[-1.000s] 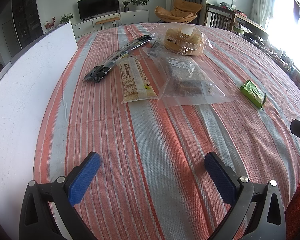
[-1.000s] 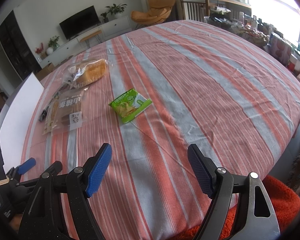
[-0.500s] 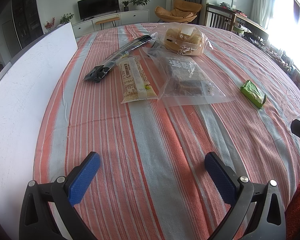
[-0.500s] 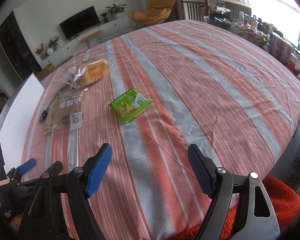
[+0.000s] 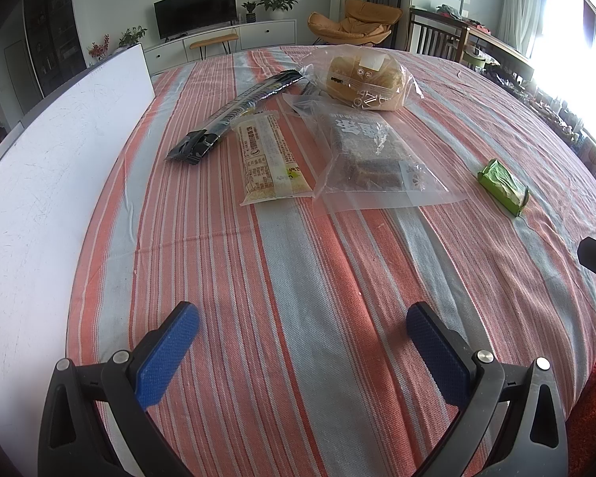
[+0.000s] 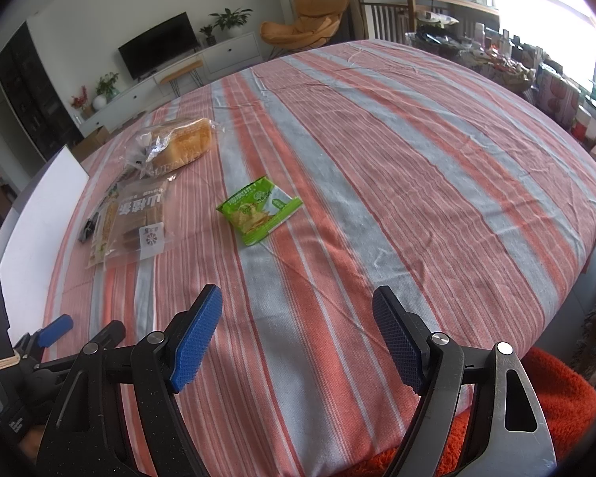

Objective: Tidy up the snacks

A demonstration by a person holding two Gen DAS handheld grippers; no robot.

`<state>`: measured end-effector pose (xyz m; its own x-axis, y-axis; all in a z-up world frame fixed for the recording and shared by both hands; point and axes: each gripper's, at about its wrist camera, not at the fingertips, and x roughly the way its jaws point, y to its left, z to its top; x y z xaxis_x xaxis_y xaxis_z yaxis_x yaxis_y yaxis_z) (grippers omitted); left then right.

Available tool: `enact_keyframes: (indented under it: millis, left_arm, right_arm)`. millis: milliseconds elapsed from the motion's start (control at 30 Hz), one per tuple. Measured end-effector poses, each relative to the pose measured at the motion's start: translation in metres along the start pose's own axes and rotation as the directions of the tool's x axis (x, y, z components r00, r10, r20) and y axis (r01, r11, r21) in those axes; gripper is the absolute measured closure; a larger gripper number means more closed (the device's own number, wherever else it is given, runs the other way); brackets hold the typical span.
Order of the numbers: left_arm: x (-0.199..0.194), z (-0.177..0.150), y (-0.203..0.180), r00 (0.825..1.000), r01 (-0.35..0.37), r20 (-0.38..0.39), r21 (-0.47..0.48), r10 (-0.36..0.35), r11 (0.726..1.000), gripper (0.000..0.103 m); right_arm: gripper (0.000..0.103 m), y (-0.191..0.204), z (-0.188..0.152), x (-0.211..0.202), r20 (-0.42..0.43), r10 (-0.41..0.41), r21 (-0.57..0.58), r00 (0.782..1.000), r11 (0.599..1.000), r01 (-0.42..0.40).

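Left wrist only: black stick pack (image 5: pixel 234 112)

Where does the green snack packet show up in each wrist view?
Left wrist: the green snack packet lies at the right, seen edge-on, apart from the other snacks.
Right wrist: the packet lies left of centre, face up, beyond the left blue finger.
Shared landmark: the bagged bread loaf at the far end of the snack cluster.
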<state>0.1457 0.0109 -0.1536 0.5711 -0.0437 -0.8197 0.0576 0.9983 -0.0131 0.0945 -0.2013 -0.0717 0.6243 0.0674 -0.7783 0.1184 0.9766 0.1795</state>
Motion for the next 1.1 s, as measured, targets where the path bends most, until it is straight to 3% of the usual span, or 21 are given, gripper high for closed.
enact_keyframes:
  millis: [1100]
  left_arm:
    - [0.0001, -0.0004, -0.0002, 1.0, 0.0, 0.0, 0.0, 0.0, 1.0, 0.0]
  right_arm:
    - [0.022, 0.0032, 0.0002, 0.0004, 0.0, 0.009, 0.01, 1.0, 1.0, -0.009]
